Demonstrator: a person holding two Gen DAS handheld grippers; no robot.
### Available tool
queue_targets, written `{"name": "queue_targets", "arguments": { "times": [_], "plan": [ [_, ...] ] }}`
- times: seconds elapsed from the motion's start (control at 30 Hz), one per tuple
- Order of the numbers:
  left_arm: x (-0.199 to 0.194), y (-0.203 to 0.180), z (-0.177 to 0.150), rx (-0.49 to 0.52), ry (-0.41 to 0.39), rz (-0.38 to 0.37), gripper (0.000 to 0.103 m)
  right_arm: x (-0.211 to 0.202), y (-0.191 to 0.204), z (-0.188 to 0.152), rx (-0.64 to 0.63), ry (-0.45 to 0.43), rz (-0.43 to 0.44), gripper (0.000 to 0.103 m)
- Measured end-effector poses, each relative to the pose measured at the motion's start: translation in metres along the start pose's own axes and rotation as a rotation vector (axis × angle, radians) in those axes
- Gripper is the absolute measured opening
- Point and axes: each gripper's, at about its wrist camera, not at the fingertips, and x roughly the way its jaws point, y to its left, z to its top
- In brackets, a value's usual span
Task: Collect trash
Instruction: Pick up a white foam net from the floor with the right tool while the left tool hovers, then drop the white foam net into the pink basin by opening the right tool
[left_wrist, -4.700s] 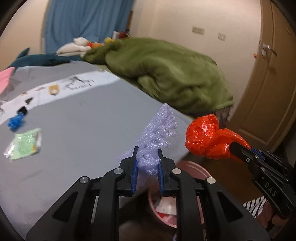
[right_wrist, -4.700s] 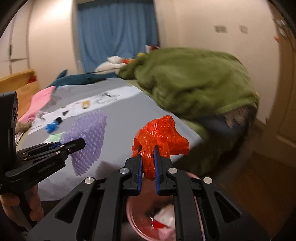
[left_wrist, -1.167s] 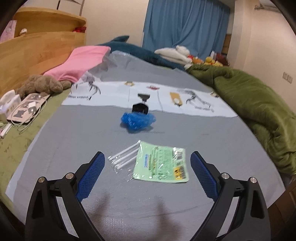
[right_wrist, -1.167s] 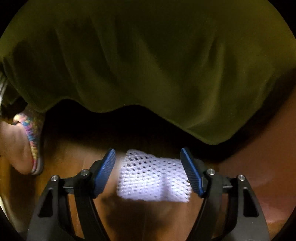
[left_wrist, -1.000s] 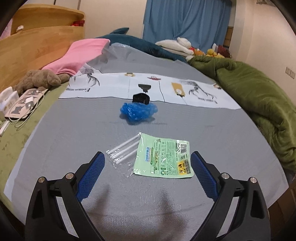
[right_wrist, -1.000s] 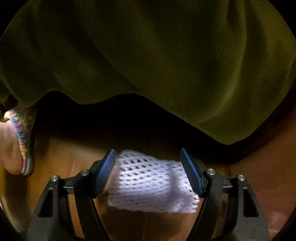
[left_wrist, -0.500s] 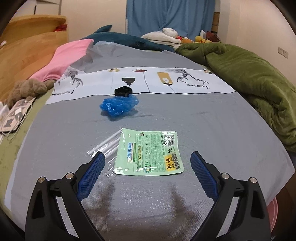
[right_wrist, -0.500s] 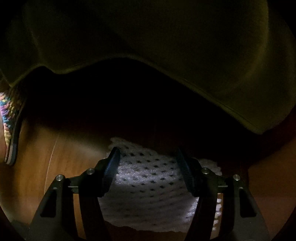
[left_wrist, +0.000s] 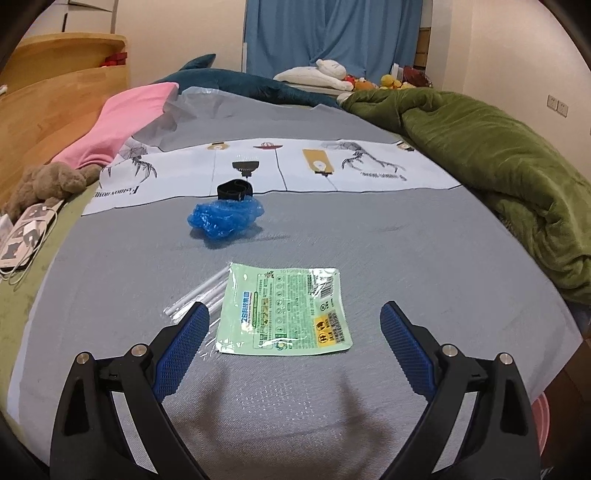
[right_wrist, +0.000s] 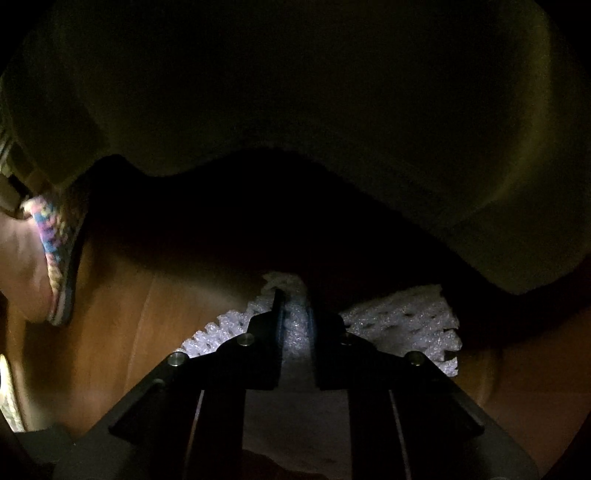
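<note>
In the left wrist view my left gripper hovers open over the grey bedsheet, its blue pads either side of a flat green wrapper. A clear packet of straws lies beside the wrapper. A crumpled blue plastic piece sits further back. In the dark right wrist view my right gripper points down at the wooden floor. Its jaws are closing and pinch a white foam net, which bulges out on both sides of the fingers.
A green blanket is heaped on the bed's right side and hangs over the floor. A pink cloth, a plush toy and a black band lie on the bed. A pink bin rim shows lower right. A slippered foot stands left.
My right gripper has gone down onto the foam net and its jaws have narrowed from wide apart to pinching it. The left gripper has drifted sideways over the green wrapper, still open.
</note>
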Motion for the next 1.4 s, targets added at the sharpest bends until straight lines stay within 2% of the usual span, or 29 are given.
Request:
{"name": "queue_targets", "arguments": {
  "times": [0.17, 0.3, 0.37, 0.43, 0.53, 0.63, 0.73, 0.77, 0.9, 1.03, 1.1, 1.17, 1.23, 1.27, 1.4],
  "plan": [
    [-0.02, 0.004, 0.008, -0.035, -0.057, -0.037, 0.091, -0.052, 0.018, 0.02, -0.083, -0.034, -0.015, 0.012],
    [-0.045, 0.006, 0.013, -0.051, -0.131, -0.058, 0.091, -0.121, 0.036, 0.033, -0.15, -0.08, -0.004, 0.012],
    [-0.059, 0.007, 0.013, -0.061, -0.168, -0.073, 0.091, -0.161, 0.033, 0.03, -0.15, -0.123, -0.006, 0.013],
    [-0.069, 0.006, 0.013, -0.064, -0.196, -0.08, 0.091, -0.196, 0.035, 0.046, -0.131, -0.171, -0.019, 0.013],
    [-0.084, 0.005, 0.011, -0.06, -0.245, -0.076, 0.091, -0.258, 0.028, 0.068, -0.086, -0.274, -0.085, 0.013],
    [-0.093, 0.003, 0.005, -0.051, -0.276, -0.061, 0.091, -0.32, -0.005, 0.077, 0.009, -0.37, -0.189, 0.013],
    [-0.098, -0.001, -0.002, -0.03, -0.281, -0.048, 0.091, -0.361, -0.048, 0.074, 0.13, -0.42, -0.29, 0.014],
    [-0.099, -0.002, -0.003, -0.023, -0.283, -0.045, 0.091, -0.357, -0.045, 0.071, 0.157, -0.422, -0.321, 0.014],
    [-0.106, -0.009, -0.012, 0.034, -0.313, -0.009, 0.091, -0.359, -0.086, 0.062, 0.304, -0.412, -0.458, 0.014],
    [-0.107, -0.01, -0.016, 0.068, -0.32, 0.01, 0.091, -0.326, -0.109, 0.042, 0.42, -0.362, -0.538, 0.018],
    [-0.105, -0.008, -0.016, 0.068, -0.312, 0.011, 0.091, -0.318, -0.117, 0.035, 0.45, -0.327, -0.562, 0.024],
    [-0.103, -0.005, -0.015, 0.062, -0.307, 0.016, 0.091, -0.31, -0.123, 0.029, 0.485, -0.303, -0.586, 0.052],
    [-0.102, -0.003, -0.013, 0.051, -0.301, 0.017, 0.091, -0.313, -0.127, 0.03, 0.524, -0.317, -0.598, 0.064],
    [-0.101, -0.001, -0.012, 0.043, -0.296, 0.017, 0.091, -0.312, -0.126, 0.031, 0.528, -0.321, -0.601, 0.067],
    [-0.096, 0.008, -0.007, 0.003, -0.28, 0.012, 0.091, -0.319, -0.124, 0.036, 0.525, -0.334, -0.607, 0.071]
  ]
}}
